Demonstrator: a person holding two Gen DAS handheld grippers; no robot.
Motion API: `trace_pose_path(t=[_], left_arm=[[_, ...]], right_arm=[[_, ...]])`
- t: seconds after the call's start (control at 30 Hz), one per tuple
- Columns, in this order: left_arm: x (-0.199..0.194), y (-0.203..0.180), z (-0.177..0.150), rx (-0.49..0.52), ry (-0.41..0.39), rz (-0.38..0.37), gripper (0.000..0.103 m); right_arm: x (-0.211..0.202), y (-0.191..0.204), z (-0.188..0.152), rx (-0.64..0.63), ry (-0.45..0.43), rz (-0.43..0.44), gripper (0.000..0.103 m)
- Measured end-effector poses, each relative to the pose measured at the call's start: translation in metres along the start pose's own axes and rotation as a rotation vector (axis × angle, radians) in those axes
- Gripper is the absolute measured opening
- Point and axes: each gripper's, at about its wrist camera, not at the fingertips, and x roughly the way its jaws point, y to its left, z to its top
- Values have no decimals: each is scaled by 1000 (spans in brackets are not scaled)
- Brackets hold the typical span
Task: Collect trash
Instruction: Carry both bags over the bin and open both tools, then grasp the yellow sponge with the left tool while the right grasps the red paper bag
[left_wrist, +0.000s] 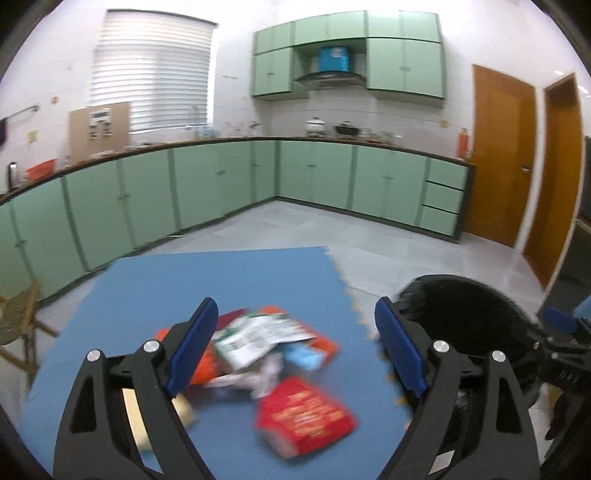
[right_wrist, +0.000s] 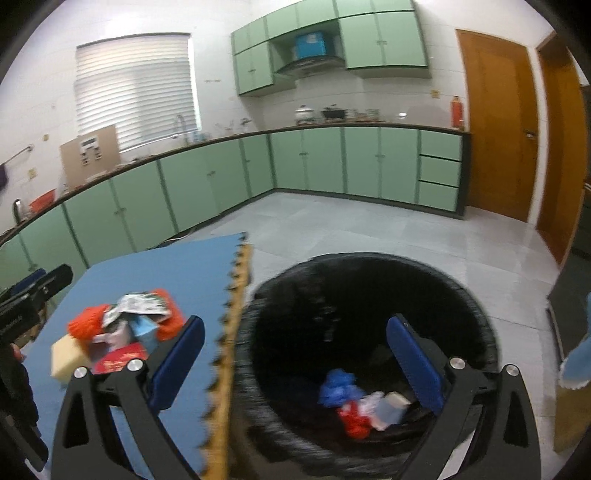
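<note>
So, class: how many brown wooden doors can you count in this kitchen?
2. One brown wooden door stands closed in the back wall, just right of the green cabinet drawers. The second is on the right-hand wall, partly cut off by the picture edge. Others may be out of view.

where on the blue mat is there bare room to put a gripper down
The blue foam mat is bare across its far half, between the trash pile and the far edge, and along its left side. It is crowded near the red flat packet and toward the black round bin.
</note>
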Motion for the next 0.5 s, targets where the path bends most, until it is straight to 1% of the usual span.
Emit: trace_pose_path(t=[0.1, 0.3, 0.37, 0.5], left_arm=[[-10, 28, -9, -11, 12, 62, 84], [-19, 77, -27, -54, 54, 147, 84], [-22, 88, -32, -57, 57, 169, 84], [-25, 102, -39, -60, 63, 205, 84]], right_arm=[[3, 23, -6, -19, 2, 38, 97], [12, 75, -20, -63, 33, 122, 97], [16, 94, -27, -93, 47, 144, 97], [22, 117, -35, -138, 62, 179, 97]])
